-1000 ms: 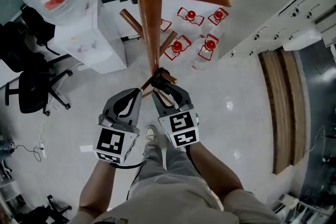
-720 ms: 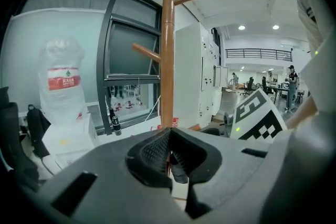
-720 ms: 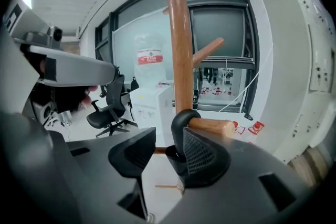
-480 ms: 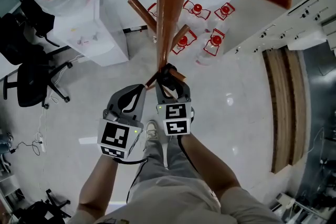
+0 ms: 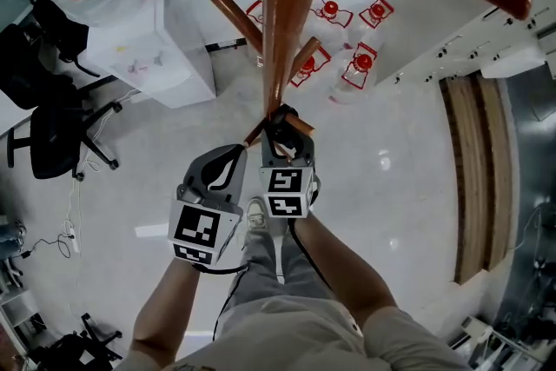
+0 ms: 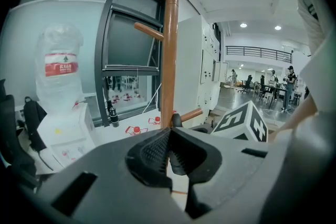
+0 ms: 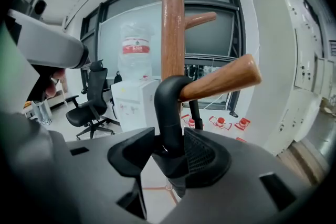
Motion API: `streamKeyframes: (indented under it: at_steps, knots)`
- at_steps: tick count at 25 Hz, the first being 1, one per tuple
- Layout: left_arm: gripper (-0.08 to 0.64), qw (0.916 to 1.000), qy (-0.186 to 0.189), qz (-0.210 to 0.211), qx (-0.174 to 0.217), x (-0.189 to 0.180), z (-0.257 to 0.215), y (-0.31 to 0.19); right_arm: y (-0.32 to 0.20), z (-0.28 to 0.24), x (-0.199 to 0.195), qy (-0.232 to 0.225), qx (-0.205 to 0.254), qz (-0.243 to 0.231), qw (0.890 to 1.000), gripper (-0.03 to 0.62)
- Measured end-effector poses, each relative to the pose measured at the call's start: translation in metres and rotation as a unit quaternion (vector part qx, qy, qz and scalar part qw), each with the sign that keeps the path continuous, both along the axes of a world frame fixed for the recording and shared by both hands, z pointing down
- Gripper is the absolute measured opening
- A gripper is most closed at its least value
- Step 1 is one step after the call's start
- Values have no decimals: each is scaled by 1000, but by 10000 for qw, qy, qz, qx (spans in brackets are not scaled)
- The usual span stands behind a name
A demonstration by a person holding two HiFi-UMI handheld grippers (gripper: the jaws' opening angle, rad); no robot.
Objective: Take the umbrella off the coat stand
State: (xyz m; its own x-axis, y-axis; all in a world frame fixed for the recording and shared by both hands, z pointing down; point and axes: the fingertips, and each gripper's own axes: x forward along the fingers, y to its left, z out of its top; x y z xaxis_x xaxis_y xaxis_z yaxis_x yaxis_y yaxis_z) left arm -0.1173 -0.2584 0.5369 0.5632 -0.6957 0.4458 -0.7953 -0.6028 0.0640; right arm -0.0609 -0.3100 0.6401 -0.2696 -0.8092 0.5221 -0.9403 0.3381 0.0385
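Hanging by its black crook from a low peg (image 7: 220,84) of the coat stand (image 5: 282,13), the umbrella handle (image 7: 167,102) sits just beside the stand's post, hooked close to where the peg leaves it. The right gripper (image 7: 169,136) has its jaws spread wide, one on either side of the handle's straight part just under the bend. The pad on the side of the peg's tip seems to rest against the plastic, but I judge nothing is clamped yet (the angle is poor for the other pad). The left gripper (image 6: 169,131) has its jaws pressed together on nothing and hovers near the post, apart from the wood. Canopy and shaft are hidden beneath the right gripper.

The handle looks rigid and smooth, likely slippery, so a firm squeeze on that straight section, close under the curve, should hold best. The umbrella is probably light but long, and may swing once free. Since the peg slopes upward away from the post, the crook needs lifting up and outward over the peg's tip.
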Motion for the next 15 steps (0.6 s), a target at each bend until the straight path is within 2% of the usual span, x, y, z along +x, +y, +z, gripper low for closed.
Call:
streamKeyframes:
  at_steps: [3,4,9,15]
  knots:
    - [8,10000,-19,16,-40,0,4,2,-3,1,2,66,136,57,9999,164]
    - [8,10000,-23,18,-53,0,5,2,-4,2,2,105,177,59,9998,136]
    - [8,9999,-26,37,-117,-1,9,4,-3,1,2,101,264,-33,9996,126]
    - [8,9998,-54,94,-157,2,12,12,7,-11,3,-438,179,158,9988,124]
